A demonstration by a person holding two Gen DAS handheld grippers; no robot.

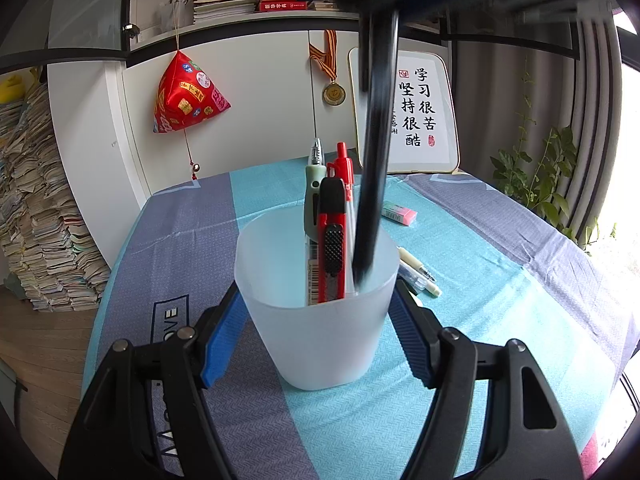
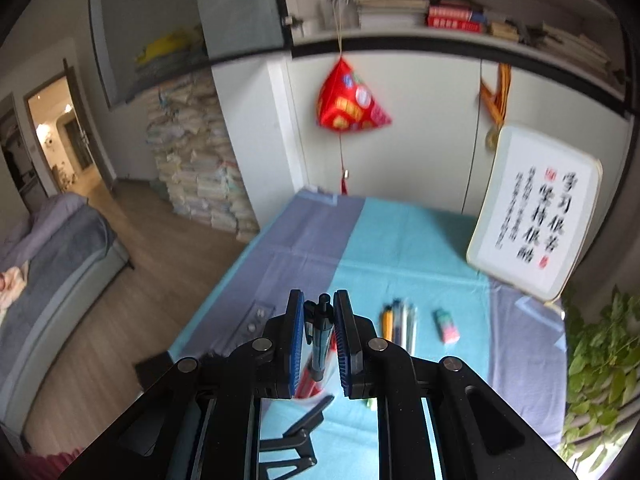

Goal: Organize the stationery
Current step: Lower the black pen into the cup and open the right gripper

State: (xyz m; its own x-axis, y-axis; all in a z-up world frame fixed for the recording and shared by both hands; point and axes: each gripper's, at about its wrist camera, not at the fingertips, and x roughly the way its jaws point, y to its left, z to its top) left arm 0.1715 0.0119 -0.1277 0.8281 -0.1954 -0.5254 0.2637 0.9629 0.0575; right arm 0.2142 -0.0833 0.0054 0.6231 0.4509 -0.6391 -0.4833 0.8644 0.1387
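At the bottom centre of the right wrist view, the right gripper (image 2: 319, 340) is clamped on a dark slim click pen (image 2: 321, 344), whose long axis runs up the frame between the blue pads, clicker end uppermost. In the left wrist view that pen hangs steeply from the top of the frame, lower tip inside a frosted translucent plastic cup (image 1: 316, 320). The left gripper (image 1: 316, 320) grasps the cup's sides at lower centre; the cup holds a red-and-black utility knife (image 1: 332, 248), a red pen (image 1: 343, 168) and a pale green pen (image 1: 313, 192), all upright.

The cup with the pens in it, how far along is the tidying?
Partly done. The cup, gripped by the left gripper, already holds a red utility knife, a red pen and a green pen. The right gripper holds a black pen over it. Several pens and an eraser remain on the table.
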